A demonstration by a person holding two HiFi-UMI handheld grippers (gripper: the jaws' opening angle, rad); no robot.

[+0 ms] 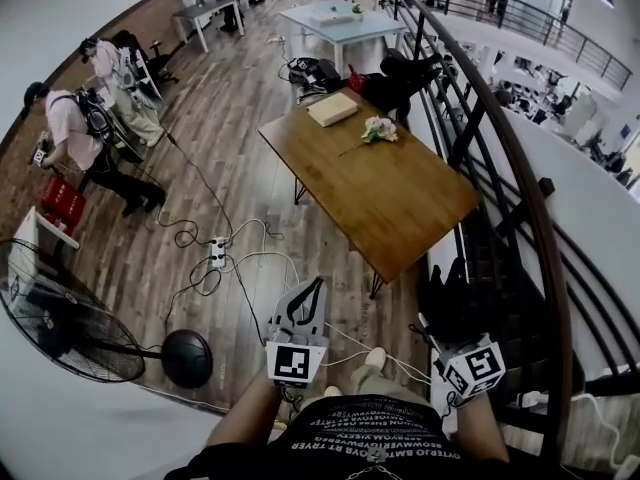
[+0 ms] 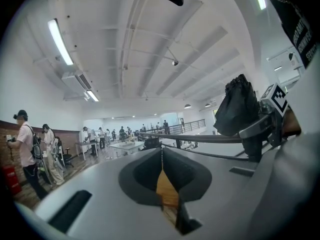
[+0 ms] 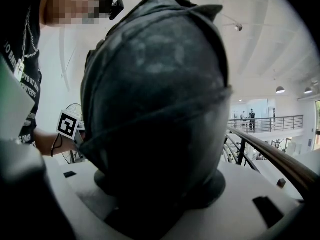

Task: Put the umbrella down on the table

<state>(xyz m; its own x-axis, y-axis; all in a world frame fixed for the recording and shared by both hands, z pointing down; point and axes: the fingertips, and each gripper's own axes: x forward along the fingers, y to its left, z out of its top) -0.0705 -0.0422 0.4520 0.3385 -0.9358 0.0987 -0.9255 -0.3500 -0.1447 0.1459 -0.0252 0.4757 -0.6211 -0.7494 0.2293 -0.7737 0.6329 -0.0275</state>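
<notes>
The umbrella (image 1: 452, 293) is black and folded, and my right gripper (image 1: 455, 320) is shut on it, low at the right of the head view. In the right gripper view the umbrella (image 3: 155, 99) fills nearly the whole picture and hides the jaws. The brown wooden table (image 1: 400, 203) stands ahead of me, some way off. My left gripper (image 1: 317, 284) is held beside the right one with its jaws together and nothing between them. The left gripper view looks over its shut jaws, with the held umbrella (image 2: 239, 109) at the right.
A cream box (image 1: 332, 109) and a bunch of flowers (image 1: 379, 129) lie on the table's far end. A curved dark railing (image 1: 520, 198) runs along the right. A floor fan (image 1: 60, 318), cables and a power strip (image 1: 217, 253) are on the floor at left, with people (image 1: 75, 133) beyond.
</notes>
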